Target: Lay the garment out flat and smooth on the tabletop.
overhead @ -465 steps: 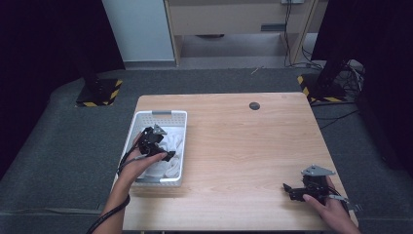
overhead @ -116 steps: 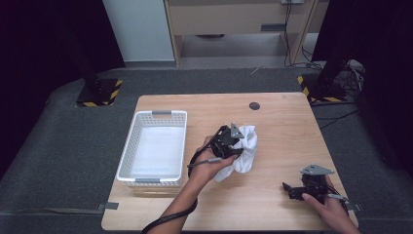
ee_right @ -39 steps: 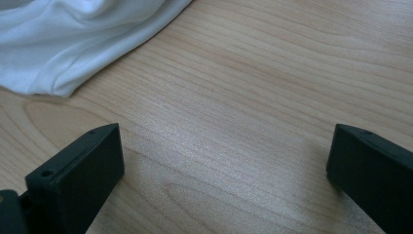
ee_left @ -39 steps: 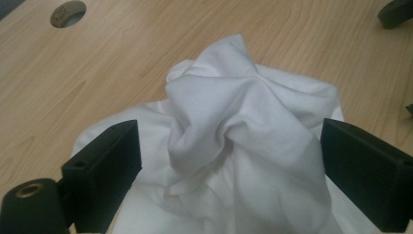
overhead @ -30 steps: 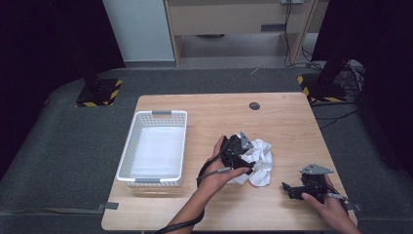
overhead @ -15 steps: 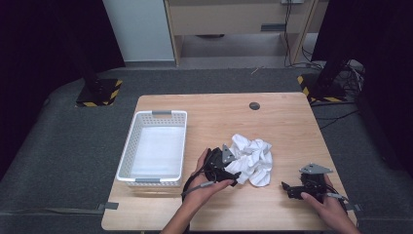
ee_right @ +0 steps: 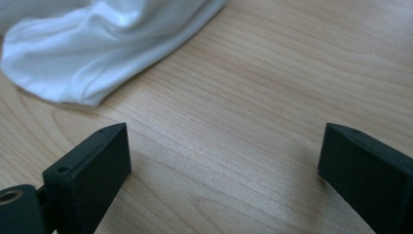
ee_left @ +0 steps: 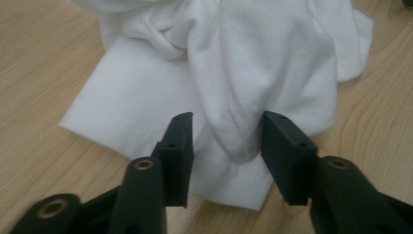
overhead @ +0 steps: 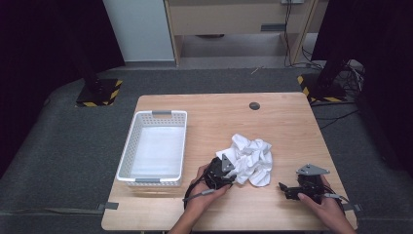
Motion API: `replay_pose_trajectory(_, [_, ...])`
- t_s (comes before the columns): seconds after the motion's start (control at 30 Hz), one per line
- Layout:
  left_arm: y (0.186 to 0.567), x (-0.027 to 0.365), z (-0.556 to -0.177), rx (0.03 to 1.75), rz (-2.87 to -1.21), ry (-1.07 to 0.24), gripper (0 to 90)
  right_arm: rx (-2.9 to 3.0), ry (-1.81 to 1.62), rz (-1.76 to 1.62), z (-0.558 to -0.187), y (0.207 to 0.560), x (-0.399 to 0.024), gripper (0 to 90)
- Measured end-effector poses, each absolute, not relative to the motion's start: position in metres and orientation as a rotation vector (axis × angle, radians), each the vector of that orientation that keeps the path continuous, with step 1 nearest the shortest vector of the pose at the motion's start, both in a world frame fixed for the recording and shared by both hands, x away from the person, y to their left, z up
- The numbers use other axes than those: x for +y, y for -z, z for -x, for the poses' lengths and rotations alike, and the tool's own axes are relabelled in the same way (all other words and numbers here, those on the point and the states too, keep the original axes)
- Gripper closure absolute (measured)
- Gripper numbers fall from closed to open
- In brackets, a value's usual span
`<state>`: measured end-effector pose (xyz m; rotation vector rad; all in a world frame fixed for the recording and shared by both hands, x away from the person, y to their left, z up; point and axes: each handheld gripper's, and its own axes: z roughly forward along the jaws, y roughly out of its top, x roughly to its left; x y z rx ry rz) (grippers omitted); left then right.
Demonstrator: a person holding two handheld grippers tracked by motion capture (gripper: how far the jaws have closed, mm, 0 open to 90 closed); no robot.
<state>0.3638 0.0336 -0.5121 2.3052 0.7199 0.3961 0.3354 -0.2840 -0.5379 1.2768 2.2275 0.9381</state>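
— Wooden table (overhead: 292, 122), dark floor around it. Where is the cloth?
— White cloth (overhead: 249, 158) lies crumpled mid-table, right of the white basket (overhead: 127, 155).
— Left gripper (ee_left: 226, 139)?
— Jaws have just been closing; a fold stands between them, pads touching it.
— Right gripper (ee_right: 221, 161)?
— Wide apart, holding nothing, near the cloth's edge.

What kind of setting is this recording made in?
Likely a lab or studio recording bay: a lone wooden table on grey carpet, black curtains around it, hazard-striped stand bases and loose floor cables.
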Motion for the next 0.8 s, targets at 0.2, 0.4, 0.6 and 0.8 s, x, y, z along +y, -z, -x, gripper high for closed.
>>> replay_pose_trajectory(0.2, [0.515,0.030,-0.361,0.743,-2.307,-0.399,74.0,2.282,-1.009,-1.185,-0.330,0.528,-0.275,5.8])
replay_pose_trajectory(0.4, [0.517,0.031,-0.357,0.755,-2.295,-0.405,81.2,2.276,-1.039,-1.140,-0.324,0.520,-0.267,25.2])
replay_pose_trajectory(0.6, [0.516,0.029,-0.351,0.745,-2.290,-0.378,82.3,2.283,-1.087,-1.069,-0.320,0.514,-0.258,51.8])
replay_pose_trajectory(0.8, [0.516,0.034,-0.345,0.759,-2.274,-0.350,82.2,2.271,-1.099,-1.011,-0.318,0.512,-0.250,62.6])
